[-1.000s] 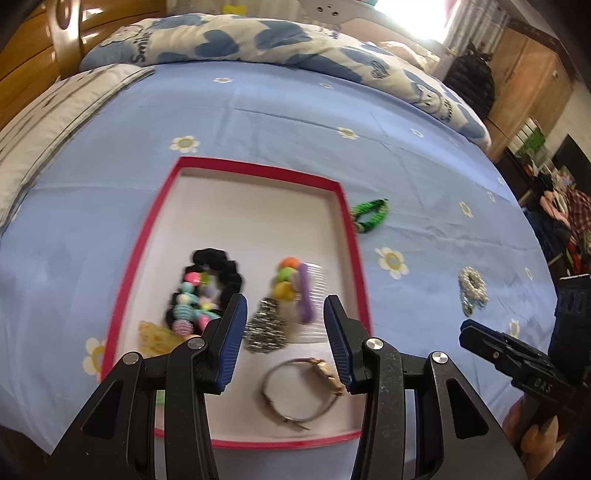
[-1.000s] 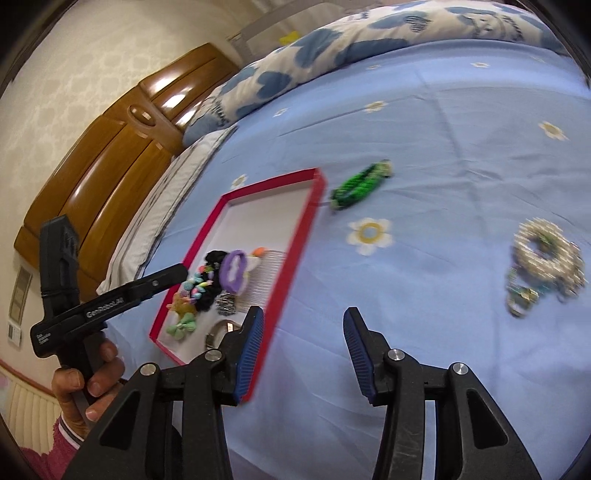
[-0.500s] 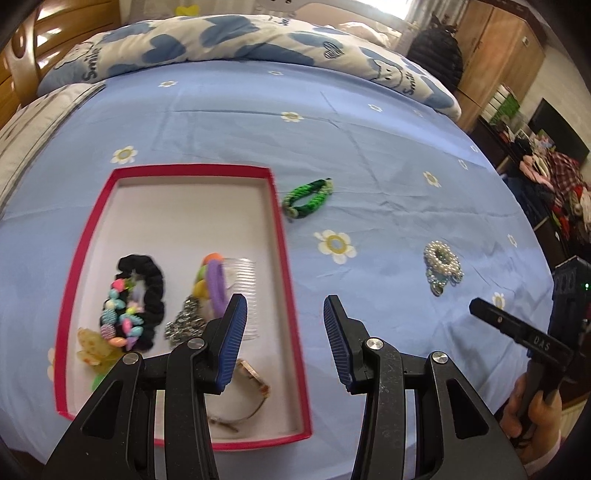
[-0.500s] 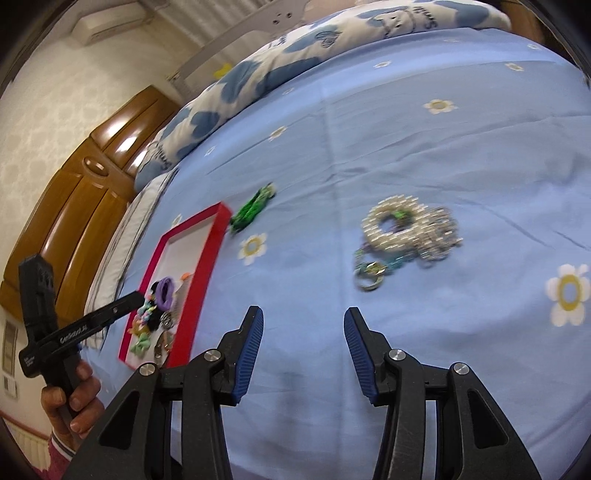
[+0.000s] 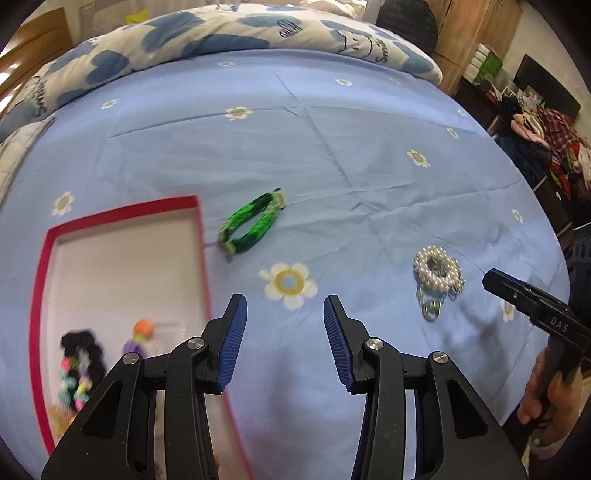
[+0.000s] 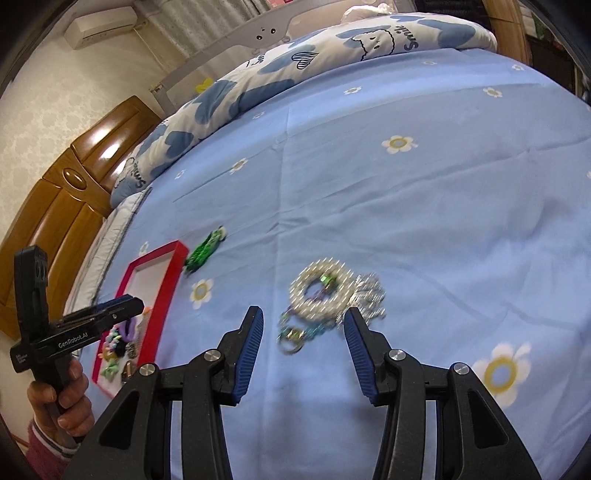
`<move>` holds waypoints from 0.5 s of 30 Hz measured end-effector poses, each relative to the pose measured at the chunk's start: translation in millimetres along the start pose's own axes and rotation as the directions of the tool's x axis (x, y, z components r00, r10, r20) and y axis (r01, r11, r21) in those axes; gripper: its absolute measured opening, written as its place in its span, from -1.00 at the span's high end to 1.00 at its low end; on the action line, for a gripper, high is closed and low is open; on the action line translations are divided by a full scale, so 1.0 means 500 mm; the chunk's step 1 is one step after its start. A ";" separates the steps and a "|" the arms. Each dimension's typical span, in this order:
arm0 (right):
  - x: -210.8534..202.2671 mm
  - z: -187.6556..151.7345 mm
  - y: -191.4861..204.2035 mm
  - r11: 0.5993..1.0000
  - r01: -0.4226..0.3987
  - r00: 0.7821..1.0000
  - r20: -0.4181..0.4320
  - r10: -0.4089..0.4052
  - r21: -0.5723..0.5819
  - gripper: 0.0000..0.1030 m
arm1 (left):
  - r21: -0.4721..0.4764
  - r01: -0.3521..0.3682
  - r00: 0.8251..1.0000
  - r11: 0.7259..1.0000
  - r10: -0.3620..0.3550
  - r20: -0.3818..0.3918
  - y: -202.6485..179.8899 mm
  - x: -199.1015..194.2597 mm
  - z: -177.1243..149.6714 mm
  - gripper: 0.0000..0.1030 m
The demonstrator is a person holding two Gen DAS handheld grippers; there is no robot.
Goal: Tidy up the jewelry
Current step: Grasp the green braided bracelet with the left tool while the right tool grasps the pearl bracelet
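Note:
A red-rimmed tray (image 5: 201,236) lies on the blue bedsheet and holds a black scrunchie (image 5: 83,349), bead strands and a comb. A green woven bracelet (image 5: 251,223) lies just right of the tray, also in the right wrist view (image 6: 205,251). A pearl bracelet with tangled chains (image 6: 325,295) lies further right, also in the left wrist view (image 5: 437,269). My left gripper (image 5: 282,339) is open and empty above the sheet beside the tray. My right gripper (image 6: 303,350) is open and empty, its fingers either side of the pearl pile's near edge.
A blue-and-white pillow (image 5: 221,33) lies along the far side of the bed. A wooden headboard (image 6: 66,192) stands at the left. Clutter and furniture (image 5: 546,136) stand past the bed's right edge.
My left gripper has swung right, off the tray, toward the green bracelet. My right gripper has moved right and closer to the pearl pile, which now sits between its fingertips.

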State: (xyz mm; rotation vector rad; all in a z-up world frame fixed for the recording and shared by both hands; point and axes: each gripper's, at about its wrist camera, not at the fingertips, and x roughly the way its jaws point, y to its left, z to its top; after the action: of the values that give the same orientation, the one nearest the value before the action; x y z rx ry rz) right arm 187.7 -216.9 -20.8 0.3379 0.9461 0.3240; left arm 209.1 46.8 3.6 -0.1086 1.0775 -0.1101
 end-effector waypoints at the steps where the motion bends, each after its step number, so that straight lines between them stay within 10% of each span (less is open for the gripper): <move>1: 0.006 0.007 -0.005 1.000 0.005 1.000 -0.005 -0.005 -0.006 0.06 | 0.005 0.006 1.000 1.000 -0.006 -0.010 -0.004 0.015 0.012 0.19; 15: 0.097 0.053 0.000 0.989 0.048 0.994 -0.091 -0.061 -0.137 0.06 | 0.046 -0.083 0.985 0.995 0.089 -0.145 0.003 0.200 0.118 0.19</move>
State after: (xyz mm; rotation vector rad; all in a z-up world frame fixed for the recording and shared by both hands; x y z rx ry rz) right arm 235.9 -200.5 -41.9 0.1741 1.0198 0.3544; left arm 308.0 35.9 -56.0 -0.0179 1.2253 -0.0621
